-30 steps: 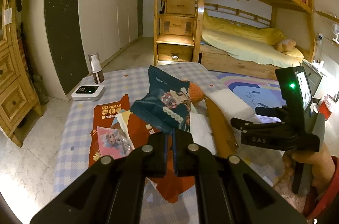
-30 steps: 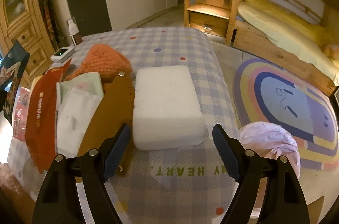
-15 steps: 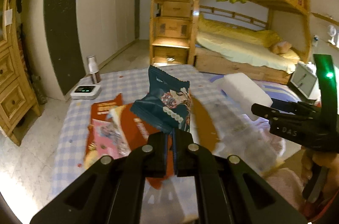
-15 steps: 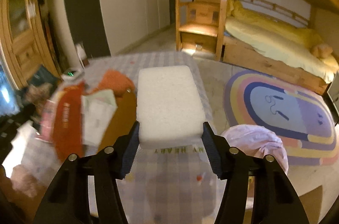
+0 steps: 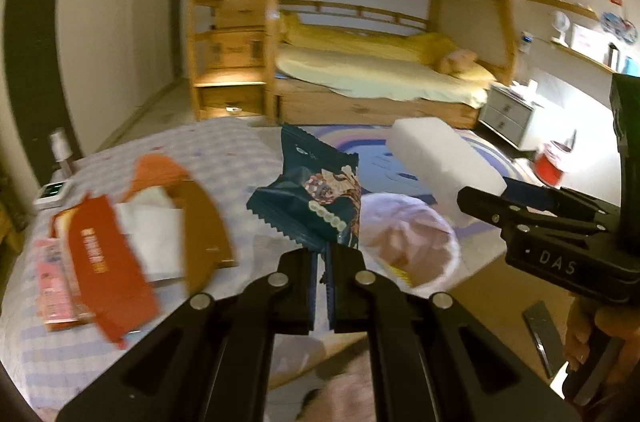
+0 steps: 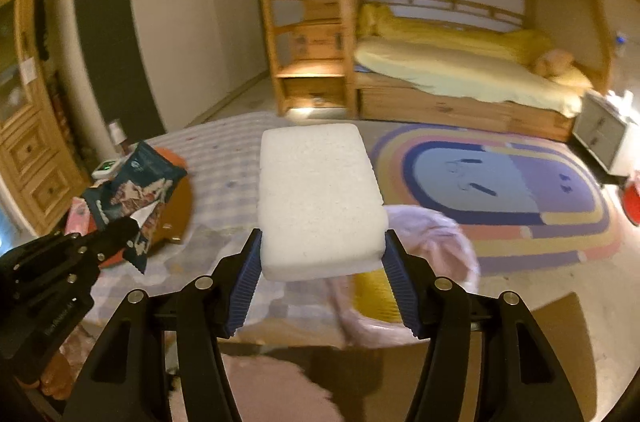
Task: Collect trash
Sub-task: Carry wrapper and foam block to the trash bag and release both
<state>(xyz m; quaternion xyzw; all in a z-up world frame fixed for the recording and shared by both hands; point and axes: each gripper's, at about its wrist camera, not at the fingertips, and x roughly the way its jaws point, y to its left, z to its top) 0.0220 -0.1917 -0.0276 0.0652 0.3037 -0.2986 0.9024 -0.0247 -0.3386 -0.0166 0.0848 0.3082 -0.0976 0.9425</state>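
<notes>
Left wrist view: left tool [image 5: 323,264] clamped tight on the lower edge of a dark blue snack wrapper [image 5: 312,200], held in the air above the checked desk [image 5: 224,158] edge, beside a pink-lined trash bag [image 5: 408,238] standing open just past the desk. Right wrist view: right tool [image 6: 322,264] clamped on a white foam block [image 6: 318,190], pads pressing both long sides, block lifted clear of the desk with the trash bag below and to its right. Orange wrapper [image 5: 106,262], white paper [image 5: 154,242] and brown card [image 5: 202,226] lie on the desk.
</notes>
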